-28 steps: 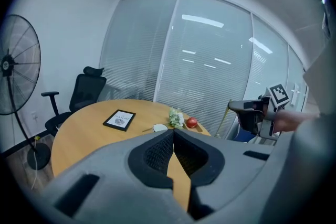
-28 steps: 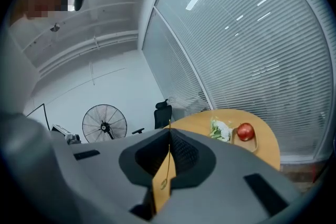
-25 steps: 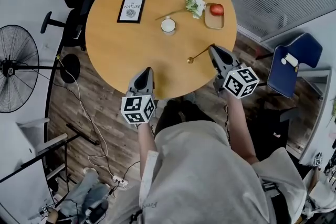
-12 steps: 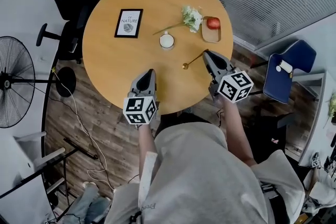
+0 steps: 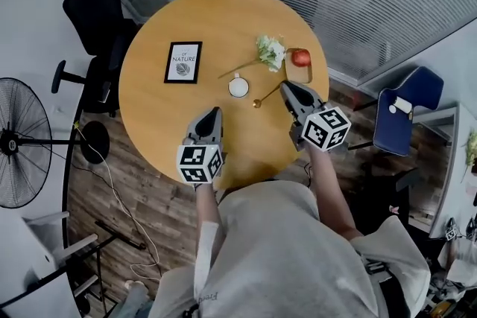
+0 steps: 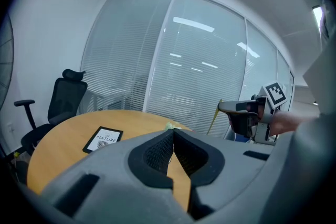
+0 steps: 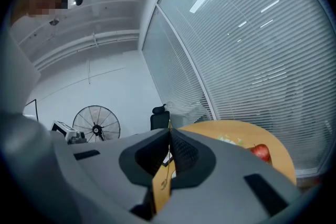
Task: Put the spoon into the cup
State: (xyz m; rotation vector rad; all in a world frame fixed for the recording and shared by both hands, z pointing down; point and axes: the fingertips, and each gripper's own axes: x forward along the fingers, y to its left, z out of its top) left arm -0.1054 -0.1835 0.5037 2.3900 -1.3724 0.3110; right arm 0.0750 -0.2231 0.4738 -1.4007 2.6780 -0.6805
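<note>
**Operator:** Jaw status, both units?

**Checker:** The left gripper had its jaws closed tip to tip, with nothing between them. The right gripper had its jaws clamped on the thin handle of the spoon.

**Operator:** Spoon position?

**Checker:** In the head view the spoon ran from the right gripper toward the cup, with the handle end in the jaws and the bowl end leading. The bowl lay just beside the cup, on its right, and not in it. In the left gripper view the spoon hung slanted from the right gripper, bowl end low. Whether the bowl touched the table could not be told.

**Operator:** Left unit location?

**Checker:** The left gripper was over the near part of the table, well apart from the cup, and pointed toward the far side.

**Operator:** Other items?

**Checker:** A frame lay flat to the left of the cup. The flowers lay beyond the cup. An apple sat on a tray at the table's right edge, just beside the flowers. A fan and a chair stood on the floor to the left of the table.
</note>
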